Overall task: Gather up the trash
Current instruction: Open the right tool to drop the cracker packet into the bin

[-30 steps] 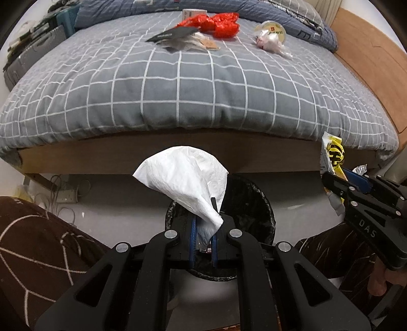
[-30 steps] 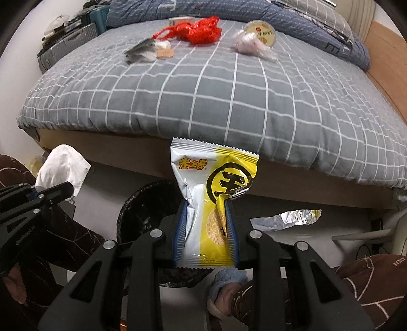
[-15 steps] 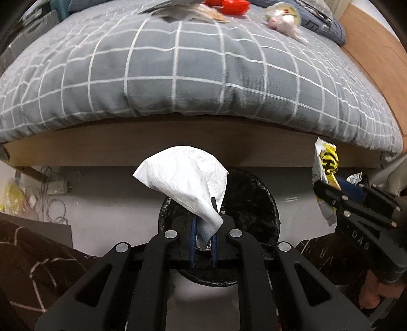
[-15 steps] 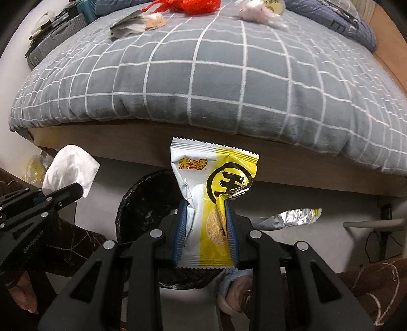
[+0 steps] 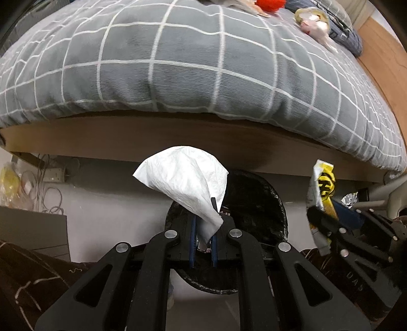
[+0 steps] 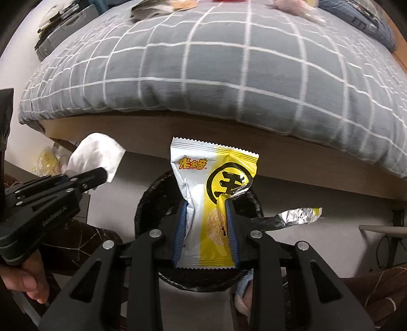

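My left gripper [image 5: 203,229] is shut on a crumpled white tissue [image 5: 188,183] that sticks up from its blue pads, right above a black-lined trash bin [image 5: 254,203] on the floor. My right gripper [image 6: 206,221] is shut on a yellow and white snack wrapper [image 6: 213,183], also over the bin [image 6: 152,203]. Each gripper shows in the other's view: the right one [image 5: 328,224] with the wrapper [image 5: 321,185] at the right, the left one [image 6: 99,175] with the tissue [image 6: 96,155] at the left.
A bed with a grey checked duvet [image 5: 190,63] fills the top of both views, its wooden frame [image 5: 178,142] just behind the bin. More litter lies far back on it: a red bag [image 5: 269,5], a cup [image 5: 310,15]. Cables and a power strip [image 5: 51,175] sit at left. A foil strip [image 6: 297,216] hangs at right.
Both grippers have sunk and moved in toward the bed's edge, so the bin looks larger beneath them. The tissue and the wrapper stay gripped.
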